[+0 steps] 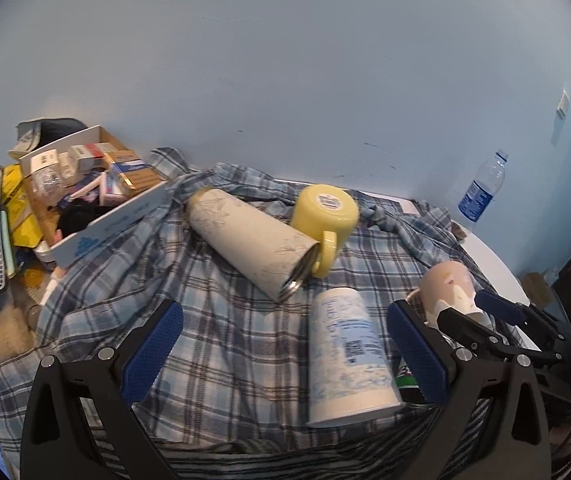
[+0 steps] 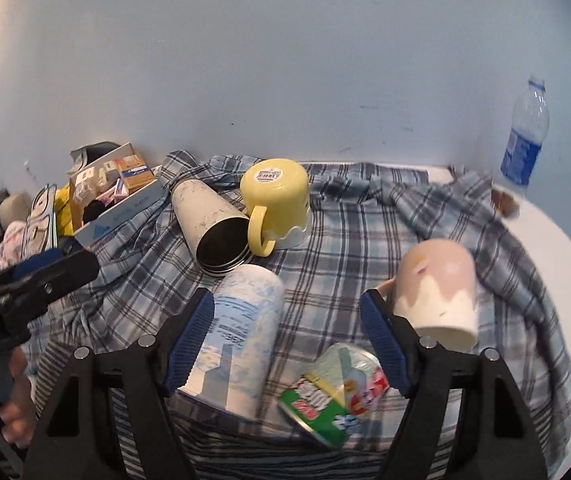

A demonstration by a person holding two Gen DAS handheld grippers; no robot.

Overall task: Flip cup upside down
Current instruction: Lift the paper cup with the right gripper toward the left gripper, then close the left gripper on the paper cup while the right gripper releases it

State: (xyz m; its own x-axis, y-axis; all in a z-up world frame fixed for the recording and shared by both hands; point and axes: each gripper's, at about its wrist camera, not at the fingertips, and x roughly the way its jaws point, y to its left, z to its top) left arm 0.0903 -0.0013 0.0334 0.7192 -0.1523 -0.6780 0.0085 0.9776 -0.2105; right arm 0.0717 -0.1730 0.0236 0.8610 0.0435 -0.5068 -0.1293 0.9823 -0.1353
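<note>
Cup (image 2: 437,288), pink above and cream at the rim, is being shown just right of the right tongs (image 2: 287,304), outside their right finger (image 2: 381,332). It is tilted, with its base up and its mouth down toward the camera, and its outline is being blurred. Whether it is resting on the cloth (image 2: 345,248) cannot be told. The right tongs are being held wide apart with nothing clamped. Below them a paper cup (image 2: 241,328) is lying on its side by the left finger, and a dented green can (image 2: 333,388) is lying beside it.

The left tongs (image 1: 285,312) are likewise being held spread and are gripping nothing. They are hanging over the plaid cloth, with the paper cup lying between their fingers in that view.

Farther back a cream tumbler (image 2: 205,220) is lying on its side, its open end toward the paper cup. A yellow mug (image 2: 275,196) is standing upside down just beside it, handle against the tumbler's mouth. A cluttered box (image 2: 125,208) is sitting to the left. A water bottle (image 2: 523,140) is standing upright at the bench's (image 2: 557,248) far right, by the wall.
</note>
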